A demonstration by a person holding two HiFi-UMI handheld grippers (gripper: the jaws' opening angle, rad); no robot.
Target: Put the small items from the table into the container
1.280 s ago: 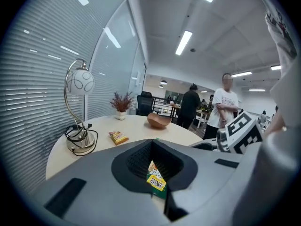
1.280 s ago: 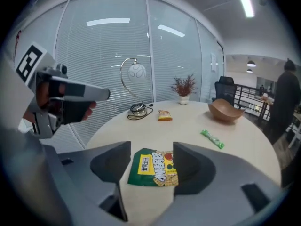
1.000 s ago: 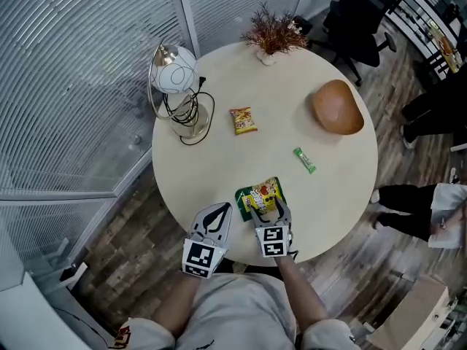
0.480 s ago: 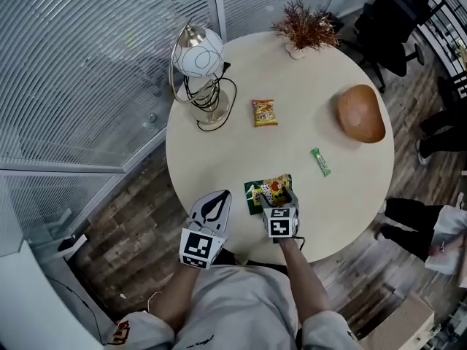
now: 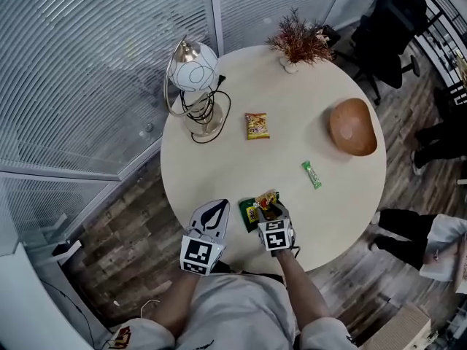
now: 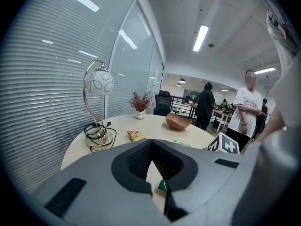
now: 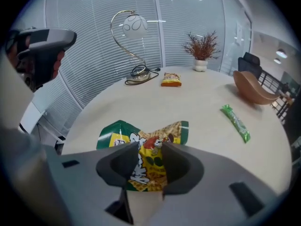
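Observation:
A green and yellow snack bag (image 5: 252, 210) lies near the front edge of the round table (image 5: 233, 166). My right gripper (image 5: 269, 208) points down at it, its jaws closing with the bag (image 7: 146, 161) bunched up between the pads. My left gripper (image 5: 214, 210) hovers just left of the bag, shut and empty (image 6: 151, 145). A small orange snack packet (image 5: 256, 125) lies mid-table and a green bar (image 5: 311, 174) to the right. The brown wooden bowl (image 5: 352, 126) stands at the right side, empty as far as I can see.
A globe lamp (image 5: 193, 86) with a coiled cord stands at the table's left, a dried plant (image 5: 295, 46) at the back. A black office chair (image 5: 387, 28) and standing people are beyond the table on the right. Glass walls with blinds run along the left.
The right gripper's jaws have come together on the snack bag, which now stands crumpled between them. The left gripper has stayed beside it.

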